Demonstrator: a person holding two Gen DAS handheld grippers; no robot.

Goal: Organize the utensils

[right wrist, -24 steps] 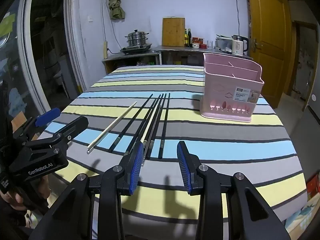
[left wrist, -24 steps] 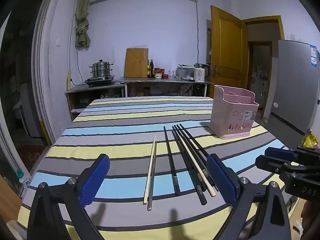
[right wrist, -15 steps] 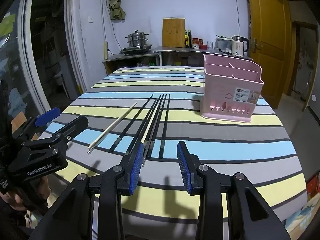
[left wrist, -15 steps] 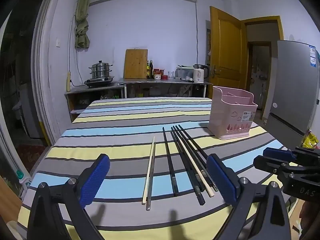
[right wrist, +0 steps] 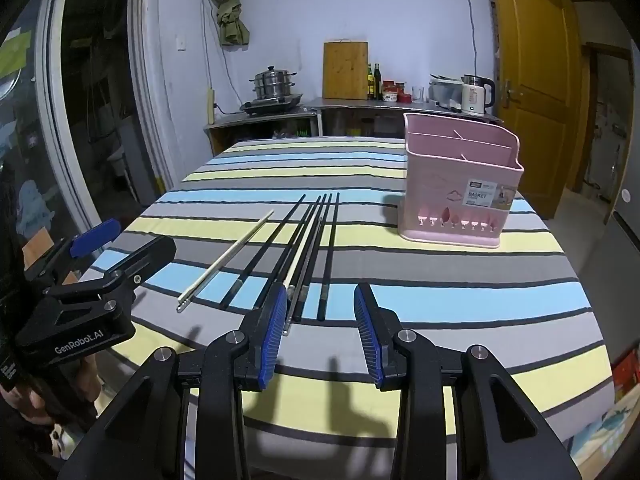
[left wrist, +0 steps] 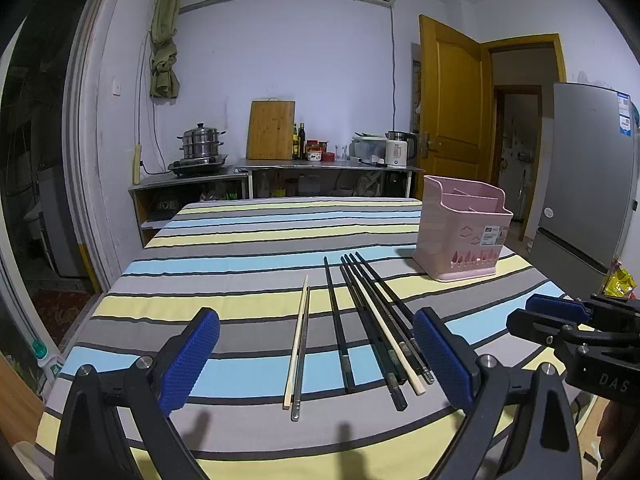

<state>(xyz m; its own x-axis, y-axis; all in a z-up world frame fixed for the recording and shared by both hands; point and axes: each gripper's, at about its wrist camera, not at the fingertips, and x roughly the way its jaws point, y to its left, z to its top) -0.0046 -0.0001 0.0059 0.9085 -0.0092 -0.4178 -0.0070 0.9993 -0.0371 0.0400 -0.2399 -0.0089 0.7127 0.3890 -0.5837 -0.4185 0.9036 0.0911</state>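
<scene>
Several chopsticks lie side by side on the striped tablecloth: a pale pair at the left and a bunch of black ones with one pale one to its right. A pink utensil basket with compartments stands at the table's right, empty as far as I see. My left gripper is wide open, above the near ends of the chopsticks. My right gripper is open and empty, just short of the black chopsticks' near ends.
The striped table has its near edge under both grippers. Behind it a counter holds a steamer pot, cutting board, bottles and kettle. A fridge stands at the right, next to a yellow door.
Both grippers have drifted very slightly; the chopsticks and basket have not moved. Both grippers stay open.
</scene>
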